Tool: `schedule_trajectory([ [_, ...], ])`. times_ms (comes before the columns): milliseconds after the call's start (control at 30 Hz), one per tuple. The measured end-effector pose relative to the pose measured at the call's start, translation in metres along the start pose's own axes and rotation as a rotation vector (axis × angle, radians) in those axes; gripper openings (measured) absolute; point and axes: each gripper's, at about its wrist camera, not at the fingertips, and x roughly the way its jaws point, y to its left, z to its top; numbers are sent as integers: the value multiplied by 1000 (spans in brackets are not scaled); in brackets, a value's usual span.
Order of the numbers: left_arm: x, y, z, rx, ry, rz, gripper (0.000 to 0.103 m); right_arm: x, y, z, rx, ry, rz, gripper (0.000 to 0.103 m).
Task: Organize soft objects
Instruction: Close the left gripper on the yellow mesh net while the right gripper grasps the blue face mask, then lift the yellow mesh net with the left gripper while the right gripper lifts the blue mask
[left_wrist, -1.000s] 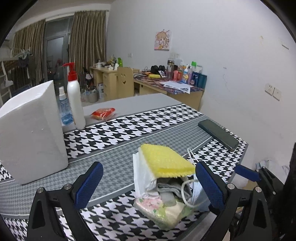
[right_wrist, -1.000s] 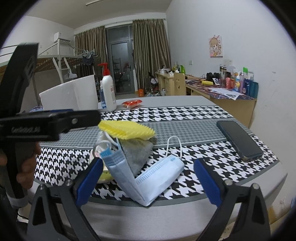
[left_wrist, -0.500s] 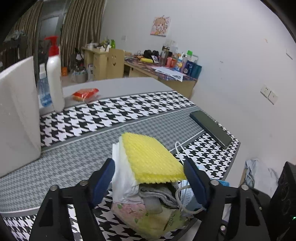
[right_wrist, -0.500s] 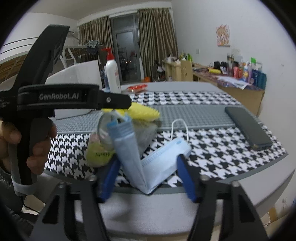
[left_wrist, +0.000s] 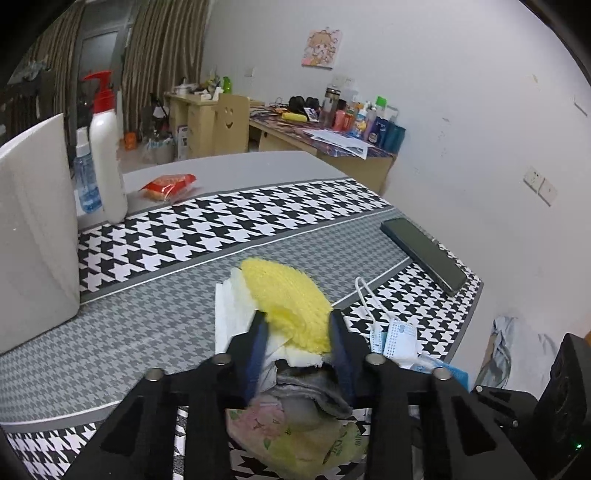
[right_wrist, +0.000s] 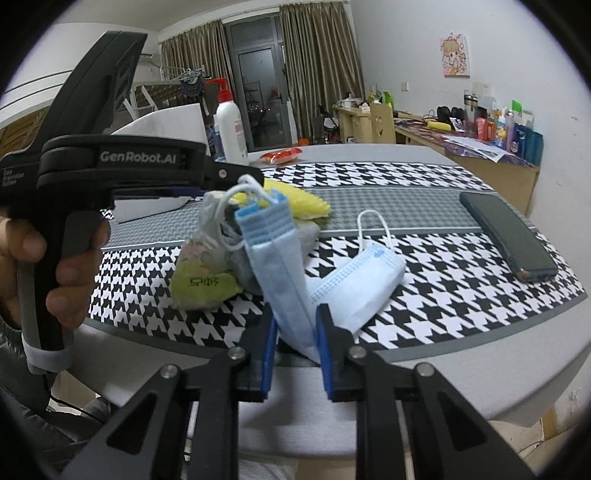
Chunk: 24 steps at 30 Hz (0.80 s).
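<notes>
Left gripper (left_wrist: 297, 332): jaws pinching the yellow sponge (left_wrist: 286, 297) atop the soft pile.
Right gripper (right_wrist: 295, 338): jaws clamped on the blue face mask (right_wrist: 280, 266).
Place: table's (right_wrist: 461, 347) near edge.
Advice: lift the mask slowly, keeping its ear loop (right_wrist: 371, 227) untangled.

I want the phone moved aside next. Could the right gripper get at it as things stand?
Probably not yet. The right gripper is shut on the blue face mask; it would have to let go first. Otherwise the phone lies uncovered on the table's right side.
</notes>
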Motion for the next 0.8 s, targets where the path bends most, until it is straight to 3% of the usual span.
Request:
schedule_trajectory([
  [67, 2, 0, 1, 6, -4, 6, 17, 0, -1, 1, 2, 0, 1, 18],
  [200, 6, 1, 5, 10, -14, 17, 12, -2, -2, 1, 11, -10, -7, 12],
  [800, -53, 0, 8, 47, -164, 0, 11, -21, -9, 22, 66, -102, -25, 8],
])
